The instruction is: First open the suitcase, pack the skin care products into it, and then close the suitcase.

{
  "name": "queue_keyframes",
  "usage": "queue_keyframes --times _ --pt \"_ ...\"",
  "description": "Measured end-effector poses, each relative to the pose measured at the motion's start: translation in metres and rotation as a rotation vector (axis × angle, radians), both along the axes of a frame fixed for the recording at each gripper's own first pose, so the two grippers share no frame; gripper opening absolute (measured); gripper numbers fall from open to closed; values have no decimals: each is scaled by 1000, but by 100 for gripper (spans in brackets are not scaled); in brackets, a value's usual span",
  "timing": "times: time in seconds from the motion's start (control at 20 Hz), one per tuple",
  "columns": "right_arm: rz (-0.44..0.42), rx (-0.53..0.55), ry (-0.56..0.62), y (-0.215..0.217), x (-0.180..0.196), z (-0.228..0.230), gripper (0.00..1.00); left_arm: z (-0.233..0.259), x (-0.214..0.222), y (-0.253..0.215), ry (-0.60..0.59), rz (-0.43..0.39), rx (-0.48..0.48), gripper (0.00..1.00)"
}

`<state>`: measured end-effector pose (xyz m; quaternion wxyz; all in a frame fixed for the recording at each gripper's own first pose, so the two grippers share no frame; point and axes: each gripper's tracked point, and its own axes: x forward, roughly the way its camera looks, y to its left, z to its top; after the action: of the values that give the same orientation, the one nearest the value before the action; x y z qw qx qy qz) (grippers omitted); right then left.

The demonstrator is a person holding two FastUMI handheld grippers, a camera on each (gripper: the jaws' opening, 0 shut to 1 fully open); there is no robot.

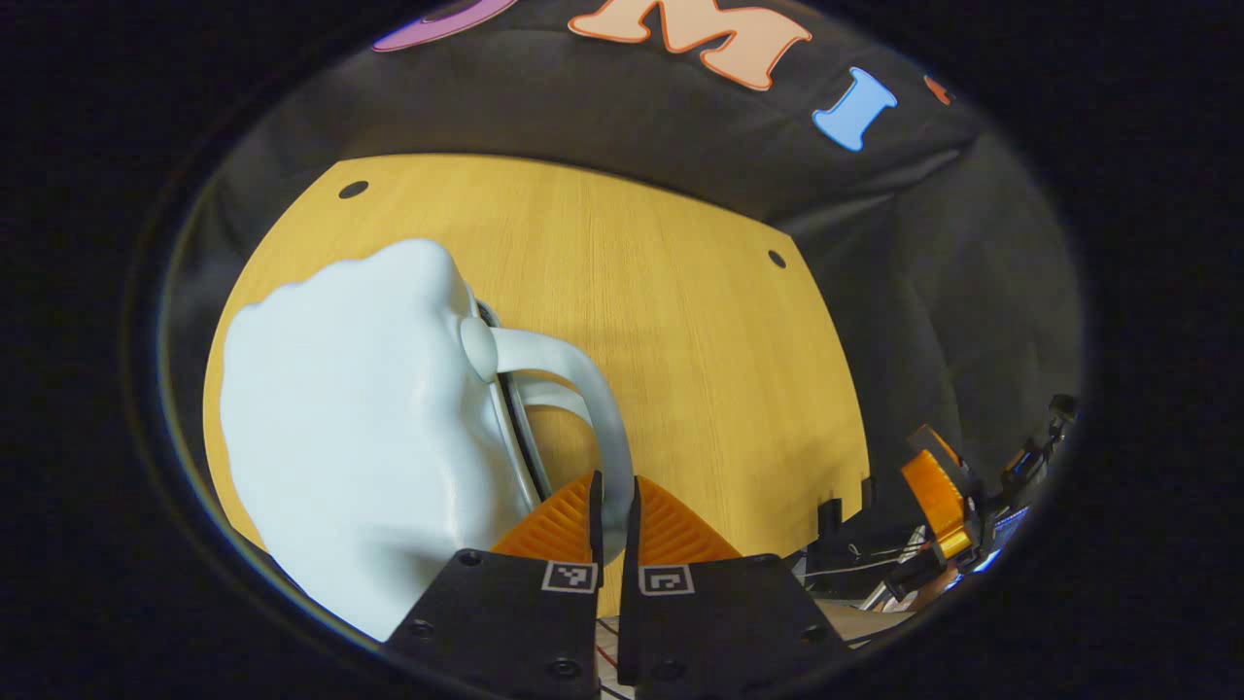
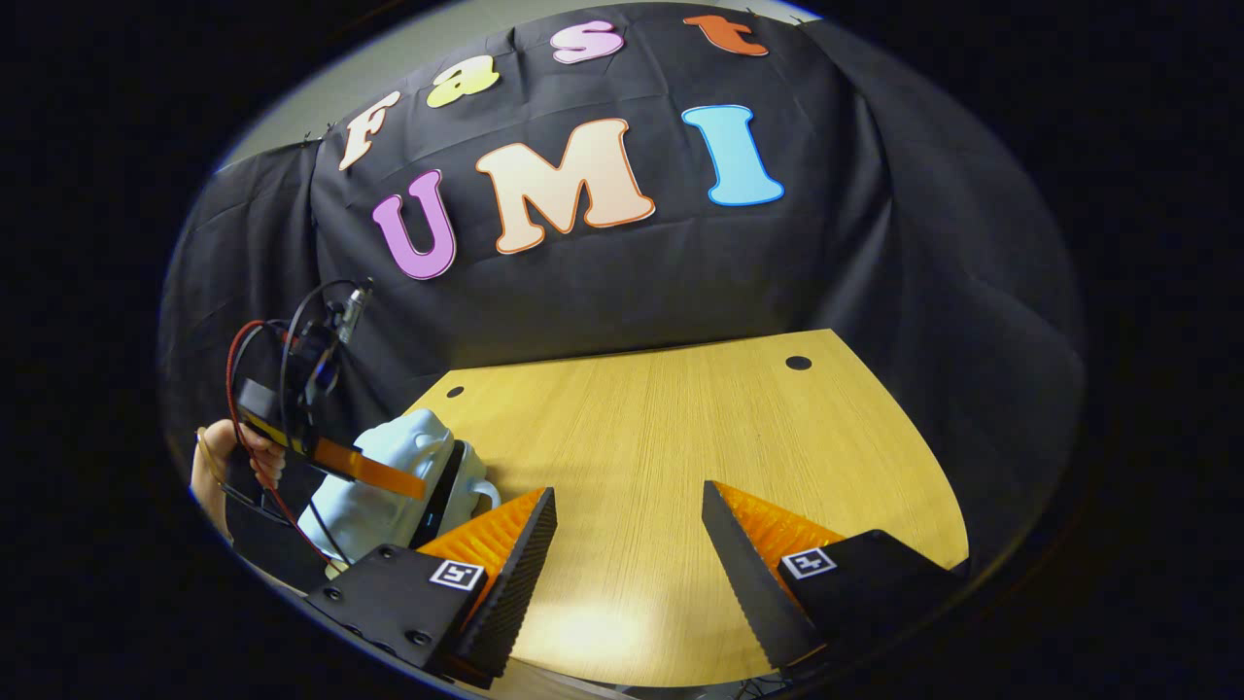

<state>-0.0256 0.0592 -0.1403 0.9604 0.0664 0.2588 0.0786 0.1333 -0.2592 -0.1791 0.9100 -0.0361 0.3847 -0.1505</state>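
Note:
A pale blue hard-shell suitcase [image 1: 350, 428] stands shut on the wooden table [image 1: 700, 369], its curved handle [image 1: 593, 399] toward me. My left gripper [image 1: 614, 506] is shut on the lower end of that handle, both fingers pressing it. In the right gripper view the same suitcase [image 2: 379, 486] sits at the table's left side, with the left gripper [image 2: 321, 437] and the hand [image 2: 219, 457] holding it above it. My right gripper [image 2: 627, 544] stands open over bare table [image 2: 680, 437], a little right of the suitcase, nothing between its fingers.
The table has small round holes [image 2: 798, 363] near its far corners. Black cloth walls close in behind and to the sides. In the left gripper view the right gripper [image 1: 933, 506] shows at the table's right edge.

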Motion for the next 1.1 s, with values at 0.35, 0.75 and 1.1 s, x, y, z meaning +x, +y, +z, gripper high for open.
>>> queue_keyframes --times 0.35,0.75,1.1 --pt "-4 -4 -25 -2 2 11 95 -10 3 -2 -35 47 222 10" --pt "-5 16 -43 -1 12 18 95 23 -22 -1 -183 85 381 97" --pt "-12 20 -57 2 17 25 95 25 -39 -12 -179 21 350 93"
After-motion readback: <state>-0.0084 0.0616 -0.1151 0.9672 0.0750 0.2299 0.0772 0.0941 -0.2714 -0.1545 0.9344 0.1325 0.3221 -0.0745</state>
